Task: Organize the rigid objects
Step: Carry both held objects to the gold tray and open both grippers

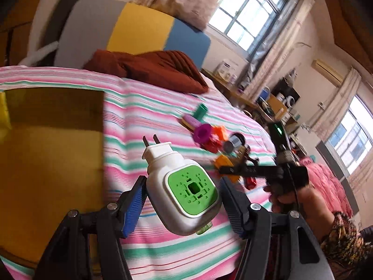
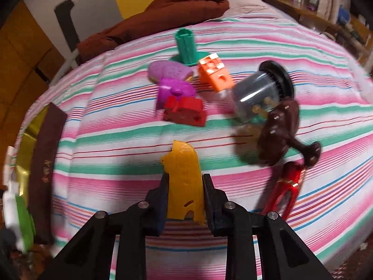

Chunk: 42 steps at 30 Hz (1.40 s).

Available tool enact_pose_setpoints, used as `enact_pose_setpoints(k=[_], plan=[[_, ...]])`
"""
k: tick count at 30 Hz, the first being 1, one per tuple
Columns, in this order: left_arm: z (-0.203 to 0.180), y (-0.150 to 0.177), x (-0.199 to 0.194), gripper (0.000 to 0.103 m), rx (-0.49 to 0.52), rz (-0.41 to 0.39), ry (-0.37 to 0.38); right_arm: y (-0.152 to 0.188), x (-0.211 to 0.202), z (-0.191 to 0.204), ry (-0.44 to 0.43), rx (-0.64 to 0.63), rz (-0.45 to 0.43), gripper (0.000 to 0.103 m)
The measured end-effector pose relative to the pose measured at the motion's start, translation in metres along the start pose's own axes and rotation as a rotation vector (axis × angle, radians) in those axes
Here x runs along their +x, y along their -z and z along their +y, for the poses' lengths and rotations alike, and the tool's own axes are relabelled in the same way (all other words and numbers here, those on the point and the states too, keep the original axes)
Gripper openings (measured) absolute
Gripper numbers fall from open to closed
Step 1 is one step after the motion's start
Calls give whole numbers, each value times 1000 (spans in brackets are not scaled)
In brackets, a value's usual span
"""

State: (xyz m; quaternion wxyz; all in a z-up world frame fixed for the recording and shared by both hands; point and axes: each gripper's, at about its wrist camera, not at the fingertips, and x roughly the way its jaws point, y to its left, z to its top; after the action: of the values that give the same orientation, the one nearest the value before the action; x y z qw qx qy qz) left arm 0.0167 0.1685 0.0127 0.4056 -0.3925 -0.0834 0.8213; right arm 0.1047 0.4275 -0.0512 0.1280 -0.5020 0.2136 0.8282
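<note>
Pinching a yellow plastic piece point(image 2: 185, 182), the right hand-held gripper point(image 2: 185, 179) clamps its sides.

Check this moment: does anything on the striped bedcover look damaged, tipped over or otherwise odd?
Two things. The yellow plastic piece gripped by the right gripper has jagged, chipped-looking edges at its top left and bottom, so it may be broken. The clear jar with a black lid lies tipped on its side on the striped bedcover; whether anything spilled is unclear.

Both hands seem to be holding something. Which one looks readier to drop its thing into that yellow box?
Probably the left: its tool holds the white-and-green plug-in right beside the yellow box, while the right tool grips the yellow piece mid-bed.
</note>
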Motion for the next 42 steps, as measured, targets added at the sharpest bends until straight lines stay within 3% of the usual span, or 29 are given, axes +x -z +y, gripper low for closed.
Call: enact_pose_setpoints(k=[4, 8, 10, 13, 17, 21, 26, 30, 33, 36, 42], plan=[[43, -17, -28, 63, -66, -52, -62, 3, -1, 5, -21, -17, 6, 27], [95, -41, -41, 63, -129, -51, -161, 5, -14, 18, -36, -74, -60, 27], [122, -52, -40, 63, -163, -33, -220, 6, -20, 29, -38, -114, -99, 27], [157, -63, -30, 63, -225, 15, -249, 8, -25, 48, -48, -175, -138, 27], [194, -64, -12, 63, -305, 93, -287, 17, -26, 66, -72, -185, -127, 27], [225, -69, 8, 63, -385, 175, -335, 21, -28, 84, -153, -150, -114, 27], [237, -86, 16, 63, -412, 173, -351, 22, -41, 132, -200, -241, -149, 27], [244, -100, 17, 63, -375, 160, -496, 18, -44, 169, -246, -302, -157, 27], [248, -94, 1, 64, -451, 103, -434, 16, -43, 198, -272, -346, -144, 27], [243, -81, -19, 64, -510, 56, -430, 12, -35, 222, -303, -377, -117, 27], [209, -36, -61, 64, -520, -61, -370, -1, 1, 283, -290, -453, -23, 27]])
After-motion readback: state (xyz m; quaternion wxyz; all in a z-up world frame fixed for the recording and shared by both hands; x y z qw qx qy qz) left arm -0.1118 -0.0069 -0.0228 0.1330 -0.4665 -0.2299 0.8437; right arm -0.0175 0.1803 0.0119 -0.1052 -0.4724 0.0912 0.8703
